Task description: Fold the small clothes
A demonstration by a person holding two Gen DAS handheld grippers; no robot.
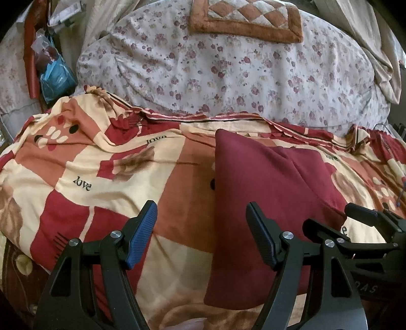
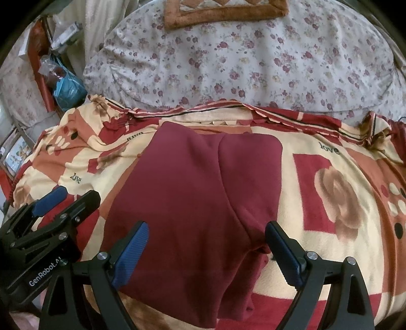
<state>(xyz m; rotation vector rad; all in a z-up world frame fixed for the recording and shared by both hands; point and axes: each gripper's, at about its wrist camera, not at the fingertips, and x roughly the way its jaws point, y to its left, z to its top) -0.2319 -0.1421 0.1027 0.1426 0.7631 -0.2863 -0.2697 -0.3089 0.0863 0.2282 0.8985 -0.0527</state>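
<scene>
A dark red garment (image 2: pixel 192 203) lies flat on the patterned blanket (image 2: pixel 330 193), folded lengthwise with a seam line down its right half. It also shows in the left wrist view (image 1: pixel 266 193), right of centre. My right gripper (image 2: pixel 205 228) is open and empty, its jaws spread over the garment's near end. My left gripper (image 1: pixel 201 210) is open and empty, over the garment's left edge; it shows at the left of the right wrist view (image 2: pixel 63 200). The right gripper shows at the right edge of the left wrist view (image 1: pixel 335 215).
A cream, orange and red blanket (image 1: pixel 101 177) with "love" print covers the bed. Behind it lies a white floral quilt (image 1: pixel 228 71) with a brown diamond-patterned cushion (image 1: pixel 243 17) on top. Bags and clutter (image 1: pixel 53 73) stand at the far left.
</scene>
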